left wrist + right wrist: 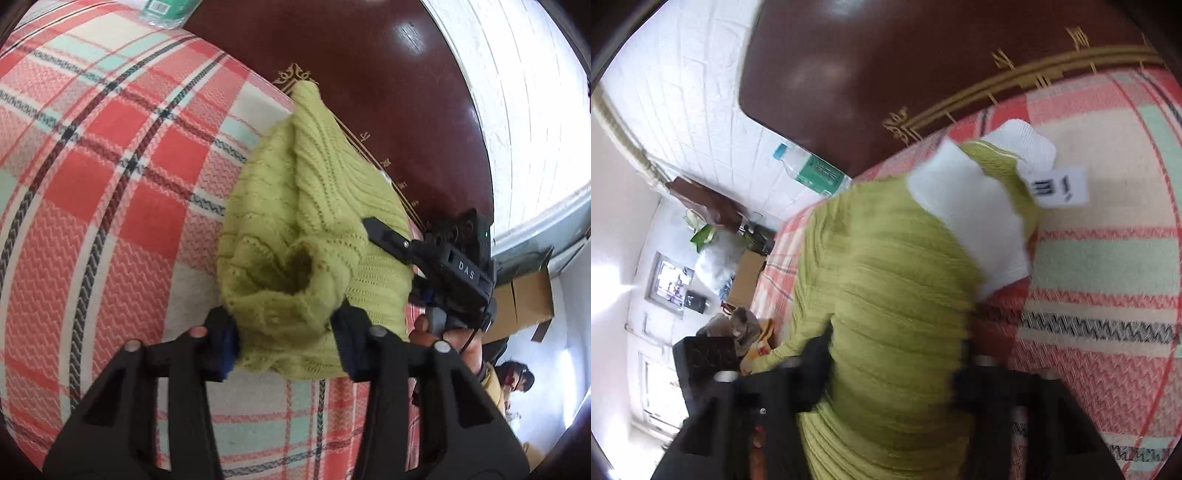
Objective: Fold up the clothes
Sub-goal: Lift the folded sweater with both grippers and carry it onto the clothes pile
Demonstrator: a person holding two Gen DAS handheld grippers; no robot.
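A lime-green knit sweater (314, 206) lies bunched on a plaid blanket (110, 177). My left gripper (286, 332) is shut on the sweater's near edge, by a rolled opening. My right gripper (373, 227) shows in the left wrist view at the sweater's right side, fingers against the knit. In the right wrist view the sweater (886, 295) fills the space between my right gripper's (894, 373) fingers, which are shut on it. White collar or cuff pieces (964, 206) and a paper tag (1060, 186) sit at its far end.
A dark wooden headboard (369, 74) with gold trim borders the bed. A plastic bottle (812, 170) lies at the blanket's edge. A white wall (517, 92), a cardboard box (524, 299) and a seated person (513, 380) are off to the side.
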